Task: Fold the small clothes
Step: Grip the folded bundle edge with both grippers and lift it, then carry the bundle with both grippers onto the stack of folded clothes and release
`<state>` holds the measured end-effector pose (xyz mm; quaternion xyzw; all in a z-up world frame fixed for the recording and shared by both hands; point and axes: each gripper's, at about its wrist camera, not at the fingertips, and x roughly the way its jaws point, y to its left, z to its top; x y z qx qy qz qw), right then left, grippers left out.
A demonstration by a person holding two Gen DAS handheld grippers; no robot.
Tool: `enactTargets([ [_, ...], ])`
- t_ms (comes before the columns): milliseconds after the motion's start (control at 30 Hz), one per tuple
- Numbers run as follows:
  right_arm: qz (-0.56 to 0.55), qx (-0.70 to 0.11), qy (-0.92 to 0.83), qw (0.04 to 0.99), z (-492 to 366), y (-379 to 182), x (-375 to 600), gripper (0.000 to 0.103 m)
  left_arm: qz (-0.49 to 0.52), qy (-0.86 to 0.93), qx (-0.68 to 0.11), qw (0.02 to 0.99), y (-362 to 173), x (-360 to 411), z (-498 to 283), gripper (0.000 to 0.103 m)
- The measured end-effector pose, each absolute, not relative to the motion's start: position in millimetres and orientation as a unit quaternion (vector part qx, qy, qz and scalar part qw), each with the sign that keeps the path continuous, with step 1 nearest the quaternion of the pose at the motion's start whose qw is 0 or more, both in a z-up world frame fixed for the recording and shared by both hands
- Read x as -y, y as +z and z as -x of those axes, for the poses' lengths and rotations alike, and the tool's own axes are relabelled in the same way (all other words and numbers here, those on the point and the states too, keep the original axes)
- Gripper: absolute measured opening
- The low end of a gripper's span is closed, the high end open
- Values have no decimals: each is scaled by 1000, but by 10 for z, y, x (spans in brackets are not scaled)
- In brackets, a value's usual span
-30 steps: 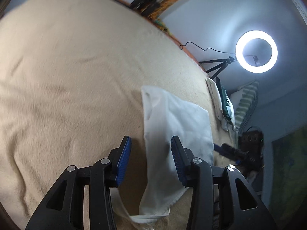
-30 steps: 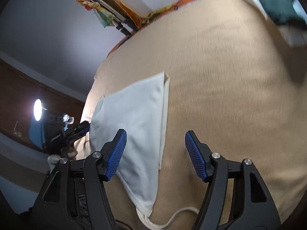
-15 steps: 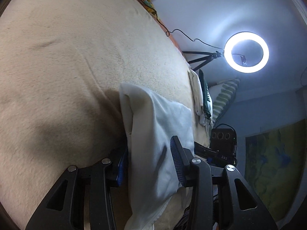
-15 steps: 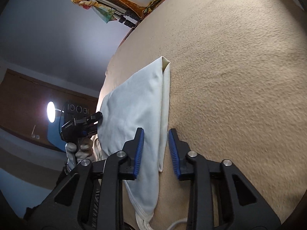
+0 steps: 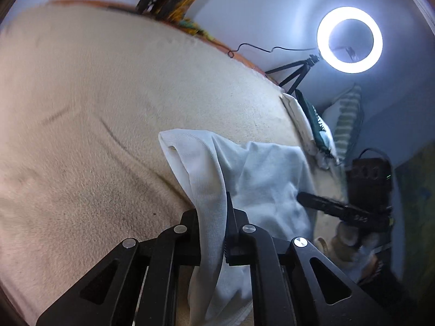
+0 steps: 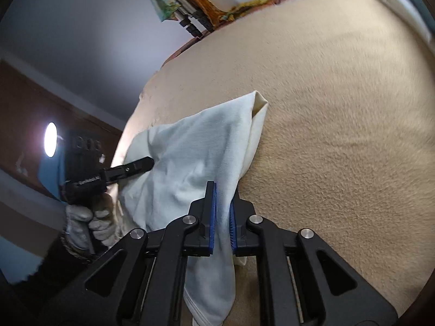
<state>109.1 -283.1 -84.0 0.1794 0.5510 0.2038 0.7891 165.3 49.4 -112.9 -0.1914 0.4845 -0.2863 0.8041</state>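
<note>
Only your left view lists the ring light [image 5: 350, 40]. Both tongs, left gripper [image 5: 212, 225] and right gripper [image 6: 222, 218], just closed, pinching the white garment [image 6: 190, 157] on your beige blanket [image 6: 339, 135].

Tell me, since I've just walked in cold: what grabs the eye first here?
The white cotton garment, lying on the tan fleece blanket, pinched at two edges. The left tongs and right tongs have just closed on its fabric. A glowing white ring light stands at the blanket's far right in the left view.
</note>
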Motion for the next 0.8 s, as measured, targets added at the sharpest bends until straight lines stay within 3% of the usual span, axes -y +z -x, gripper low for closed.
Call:
enactTargets([
  [267, -81, -500, 195, 840, -878, -354, 2599, 9, 84, -271, -405, 869, -667, -237, -1295, 7],
  [800, -51, -430, 145, 889, -526, 291, 3097, 9, 78, -324, -355, 873, -243, 620, -1374, 7],
])
